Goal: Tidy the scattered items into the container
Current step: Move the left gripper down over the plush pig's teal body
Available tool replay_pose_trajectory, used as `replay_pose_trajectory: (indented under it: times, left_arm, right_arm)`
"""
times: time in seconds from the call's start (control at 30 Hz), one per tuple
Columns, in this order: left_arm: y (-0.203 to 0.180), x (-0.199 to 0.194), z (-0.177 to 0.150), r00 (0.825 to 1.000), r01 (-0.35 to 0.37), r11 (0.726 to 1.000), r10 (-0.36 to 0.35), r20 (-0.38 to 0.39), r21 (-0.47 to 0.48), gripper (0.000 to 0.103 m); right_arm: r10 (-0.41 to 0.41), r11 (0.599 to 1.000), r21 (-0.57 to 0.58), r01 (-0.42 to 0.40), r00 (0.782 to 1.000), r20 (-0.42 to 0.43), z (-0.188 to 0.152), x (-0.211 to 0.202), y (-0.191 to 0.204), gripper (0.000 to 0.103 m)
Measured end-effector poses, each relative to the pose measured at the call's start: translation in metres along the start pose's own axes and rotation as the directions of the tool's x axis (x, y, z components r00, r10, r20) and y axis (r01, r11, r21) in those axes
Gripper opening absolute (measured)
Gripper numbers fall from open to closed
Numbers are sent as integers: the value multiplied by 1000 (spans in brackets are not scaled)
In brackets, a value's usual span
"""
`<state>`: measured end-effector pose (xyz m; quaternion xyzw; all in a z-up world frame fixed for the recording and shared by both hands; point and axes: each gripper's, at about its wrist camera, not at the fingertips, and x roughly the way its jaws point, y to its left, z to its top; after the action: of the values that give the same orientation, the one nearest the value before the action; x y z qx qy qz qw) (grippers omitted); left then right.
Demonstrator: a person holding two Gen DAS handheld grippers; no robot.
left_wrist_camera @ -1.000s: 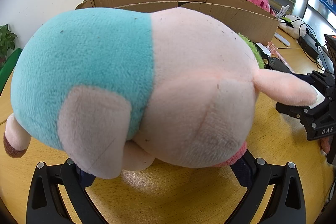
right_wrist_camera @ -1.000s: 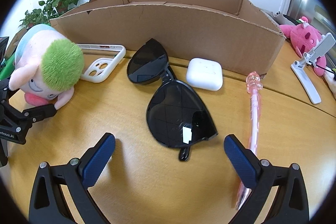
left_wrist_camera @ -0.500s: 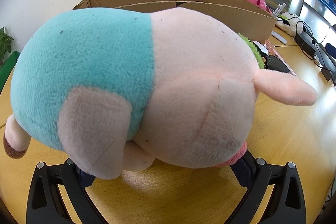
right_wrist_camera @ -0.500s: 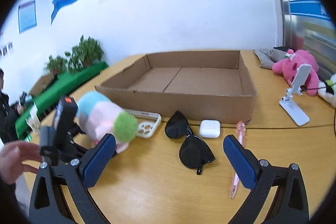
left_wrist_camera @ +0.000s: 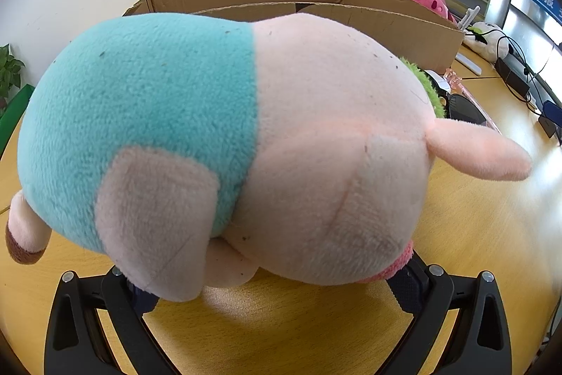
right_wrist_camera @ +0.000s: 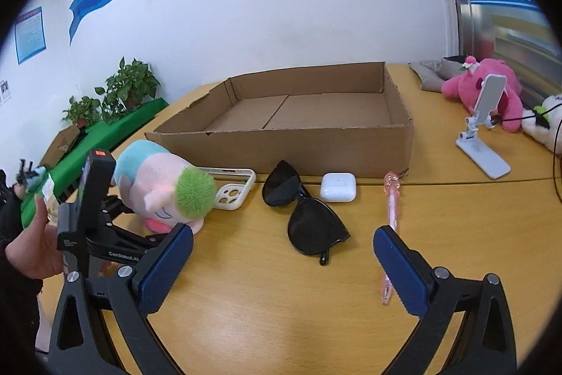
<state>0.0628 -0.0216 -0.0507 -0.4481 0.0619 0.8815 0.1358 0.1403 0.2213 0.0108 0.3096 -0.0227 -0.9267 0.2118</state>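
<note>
A plush pig (left_wrist_camera: 246, 136) with a teal back, pink body and green tuft fills the left wrist view. It lies on the wooden table between the fingers of my left gripper (left_wrist_camera: 272, 287), which stand wide apart; the plush hides their pads. In the right wrist view the pig (right_wrist_camera: 158, 178) lies left of the open cardboard box (right_wrist_camera: 281, 146), with the left gripper (right_wrist_camera: 133, 234) behind it. My right gripper (right_wrist_camera: 281, 255) hangs open above the table, holding nothing. Ahead of it lie black sunglasses (right_wrist_camera: 305, 217), a white earbud case (right_wrist_camera: 338, 187), a pink pen (right_wrist_camera: 391, 209) and a white phone case (right_wrist_camera: 235, 188).
A white phone stand (right_wrist_camera: 481, 136) and a pink plush toy (right_wrist_camera: 488, 94) sit right of the box. A person's hand (right_wrist_camera: 31, 245) holds the left gripper at the table's left edge. Potted plants (right_wrist_camera: 126, 90) stand beyond. Cables and dark devices (left_wrist_camera: 513, 79) lie far right.
My right gripper has drawn back and risen, so the whole box and all the items now show. The left gripper and the pig have hardly moved.
</note>
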Motion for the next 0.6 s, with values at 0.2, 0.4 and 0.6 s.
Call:
replay_pose_trajectory:
  times: [0.2,0.4,0.6]
  left_arm:
    - [-2,-3,-3,1000,-17,1000,17,-8,-19,103]
    - [7,-26,-25,995,-101,982,99,-19,-162,103]
    - [34,-82,-33,987,-65,954,104,121,-294,103]
  right_arm:
    - [-33,999,-8,33,999,-39,-4,11,-2,103]
    - [-19,999,-30,17,997,-78,-11,19,-4,102]
    - [56,998,-34,-60,991,-119,-14,32,5,103]
